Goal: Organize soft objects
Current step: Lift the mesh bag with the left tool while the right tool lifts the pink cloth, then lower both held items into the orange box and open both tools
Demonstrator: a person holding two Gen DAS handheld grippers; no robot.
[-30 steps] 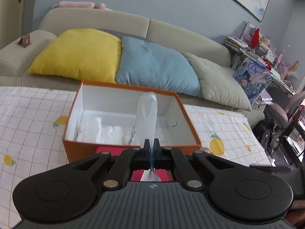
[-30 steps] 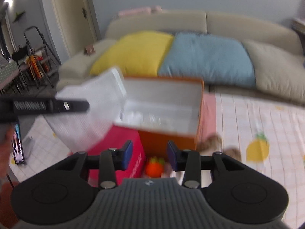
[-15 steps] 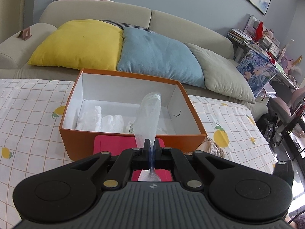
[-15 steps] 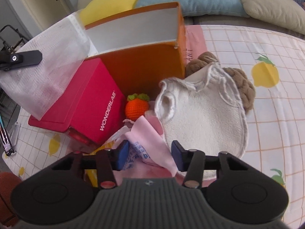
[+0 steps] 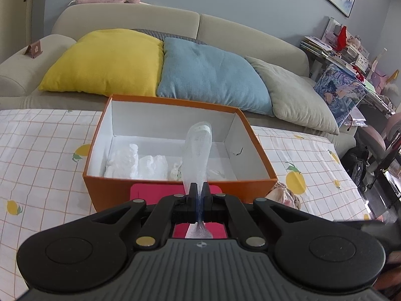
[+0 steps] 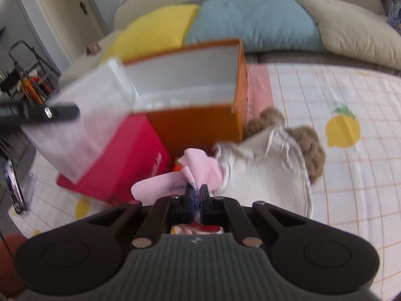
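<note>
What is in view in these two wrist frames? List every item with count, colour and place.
open cardboard box: 1, orange outside, white inside, on checked cloth
crumpled white items: several, inside box
flat red box: 1, red, against orange box front
white mesh pouch: 1, translucent white, held above box
pink fabric piece: 1, pink, held
cream knitted bib: 1, right of boxes
brown plush toy: 1, under bib
cushions: 3, yellow, blue, beige, on sofa
left gripper: fingers shut on pouch
right gripper: fingers shut on fabric
</note>
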